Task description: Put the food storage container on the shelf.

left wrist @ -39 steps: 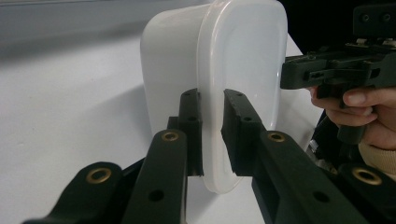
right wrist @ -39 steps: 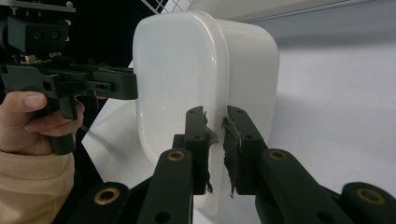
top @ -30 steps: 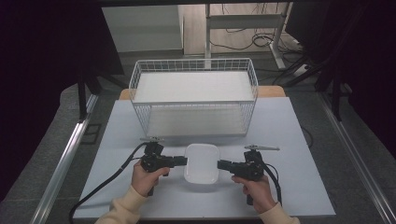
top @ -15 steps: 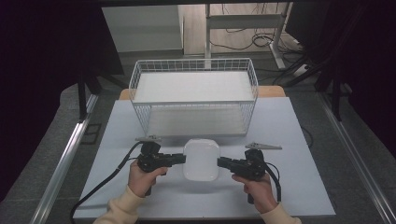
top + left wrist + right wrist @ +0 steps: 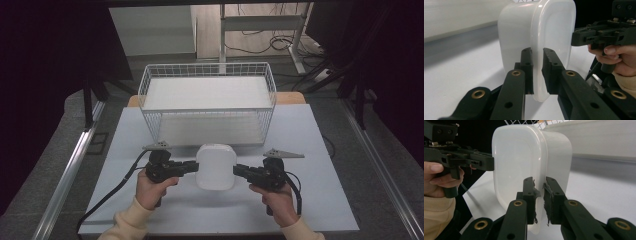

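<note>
With both jaws clamped on rim of white container point(image 5: 216, 166), left gripper point(image 5: 192, 166) and right gripper point(image 5: 239, 170) mid two-handed carry; next likely synchronized move into wire basket point(image 5: 207, 110).

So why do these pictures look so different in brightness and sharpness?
High view: dark surroundings, the table lit evenly, everything small but sharp. Left gripper view: the white container glows, and the near arms of the left claw are soft. Right gripper view: glare streaks on the container, background hazy.
</note>
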The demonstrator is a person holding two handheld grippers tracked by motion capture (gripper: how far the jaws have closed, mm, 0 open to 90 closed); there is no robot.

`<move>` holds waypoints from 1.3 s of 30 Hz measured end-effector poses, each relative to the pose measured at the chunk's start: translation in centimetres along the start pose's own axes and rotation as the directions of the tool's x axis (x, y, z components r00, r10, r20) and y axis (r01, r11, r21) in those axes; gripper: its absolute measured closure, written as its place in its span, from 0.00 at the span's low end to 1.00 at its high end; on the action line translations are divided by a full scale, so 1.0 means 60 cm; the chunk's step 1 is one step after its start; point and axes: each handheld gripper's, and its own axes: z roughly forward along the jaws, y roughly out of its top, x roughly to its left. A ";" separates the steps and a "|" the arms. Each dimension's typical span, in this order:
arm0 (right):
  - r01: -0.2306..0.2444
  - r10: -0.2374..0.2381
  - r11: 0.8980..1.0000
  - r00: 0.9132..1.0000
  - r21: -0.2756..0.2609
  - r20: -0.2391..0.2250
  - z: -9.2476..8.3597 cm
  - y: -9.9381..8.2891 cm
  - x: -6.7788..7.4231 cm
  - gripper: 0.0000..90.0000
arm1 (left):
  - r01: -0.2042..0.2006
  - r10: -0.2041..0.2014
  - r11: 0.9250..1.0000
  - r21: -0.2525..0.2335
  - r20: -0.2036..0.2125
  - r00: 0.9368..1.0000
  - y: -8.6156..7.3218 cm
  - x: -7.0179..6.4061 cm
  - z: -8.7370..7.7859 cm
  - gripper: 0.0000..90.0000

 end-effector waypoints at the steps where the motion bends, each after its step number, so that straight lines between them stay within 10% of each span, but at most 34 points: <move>1: 0.002 -0.002 1.000 1.000 -0.001 -0.002 0.000 0.002 0.001 0.88 | 0.000 0.000 1.000 0.000 0.000 1.000 0.000 0.000 0.000 0.89; 39: 0.118 -0.119 0.991 0.993 -0.056 -0.013 0.000 0.120 0.028 0.88 | -0.080 0.077 0.992 -0.094 -0.030 0.997 0.104 -0.014 -0.059 0.89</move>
